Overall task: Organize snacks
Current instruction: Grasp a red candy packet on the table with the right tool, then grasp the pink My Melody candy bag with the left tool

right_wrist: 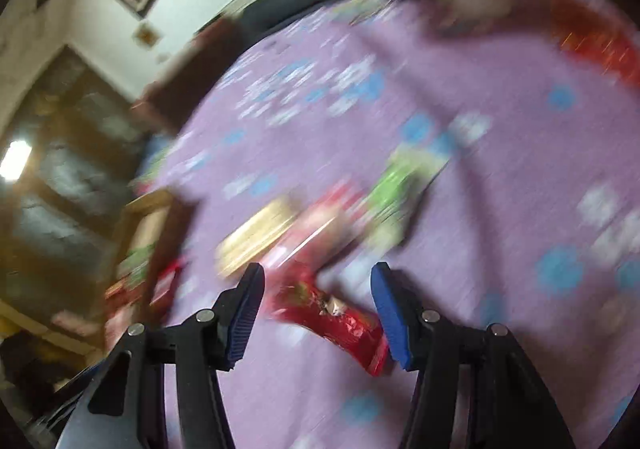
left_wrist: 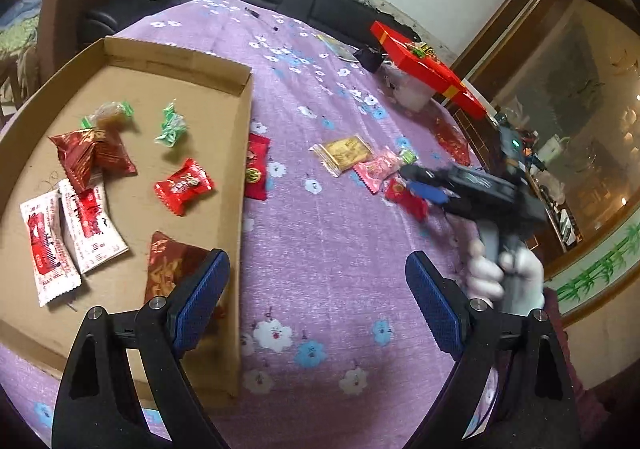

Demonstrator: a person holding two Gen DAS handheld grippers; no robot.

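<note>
My right gripper is spread wide over the purple flowered tablecloth, with a shiny red snack packet lying flat on the cloth between its blue pads, touching neither that I can see. The packet is crinkly foil with a bit of gold print, its far end near the left pad and its near end close to the right one. Just beyond the red packet sit a gold packet, a pink one and a green one, all smeared by motion blur, so I cannot read any of them.

My left gripper is also spread and holds nothing; it hangs over the right wall of the cardboard tray. Inside the tray lie two white-and-red packets, a dark red packet, a bright red candy, a green-wrapped candy and a brown candy in clear wrap. Another dark red packet in the tray is partly hidden behind my left pad. One red packet lies on the cloth against the tray's right wall. Well beyond the tray, a long red box rests at the table's far edge.
</note>
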